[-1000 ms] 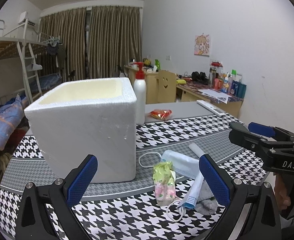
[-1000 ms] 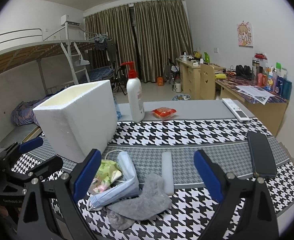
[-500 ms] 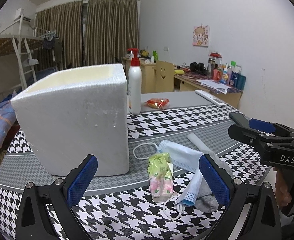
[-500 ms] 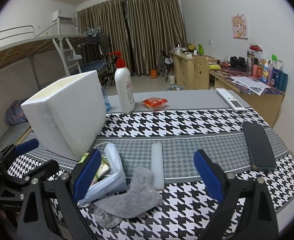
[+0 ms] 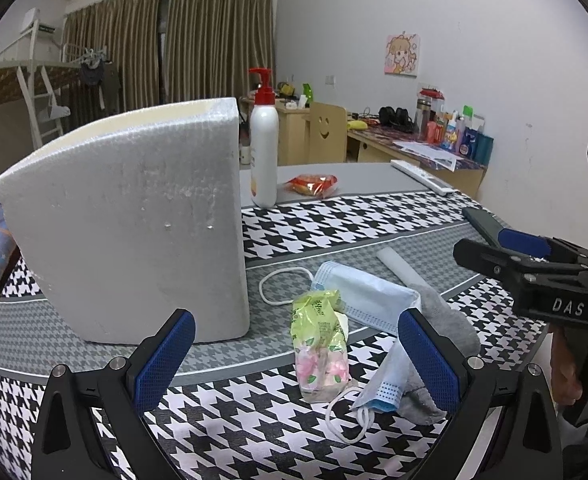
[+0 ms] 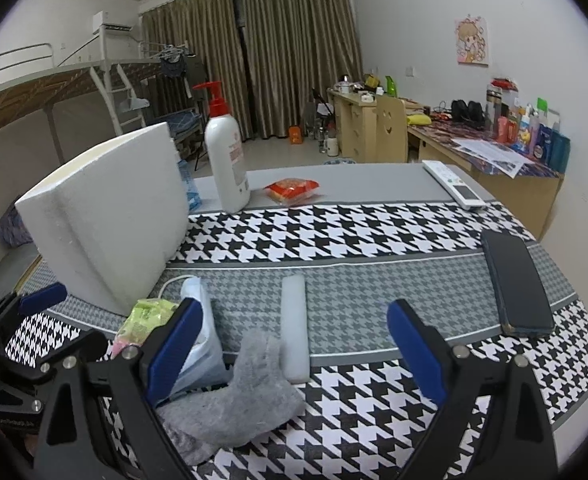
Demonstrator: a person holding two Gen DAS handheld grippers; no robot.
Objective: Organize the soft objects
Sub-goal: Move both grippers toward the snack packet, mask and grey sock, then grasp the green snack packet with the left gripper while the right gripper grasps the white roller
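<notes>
A white foam box (image 5: 134, 224) stands on the houndstooth tablecloth, also in the right wrist view (image 6: 110, 216). Beside it lie a green tissue pack (image 5: 320, 340), a blue face mask (image 5: 368, 300) and a grey sock (image 5: 448, 328); the sock (image 6: 246, 392) lies close below my right gripper. My left gripper (image 5: 294, 354) is open and empty, just in front of the tissue pack. My right gripper (image 6: 294, 352) is open and empty above the sock and a white foam strip (image 6: 294, 332).
A pump bottle (image 6: 226, 156), a red snack packet (image 6: 292, 190), a white remote (image 6: 452, 184) and a black phone (image 6: 516, 284) lie farther back and right. The table's right edge is near the phone. Desks and a bunk bed stand behind.
Both grippers have moved lower and closer to the pile of soft objects. The foam box now looms larger on the left. Nothing was picked up.
</notes>
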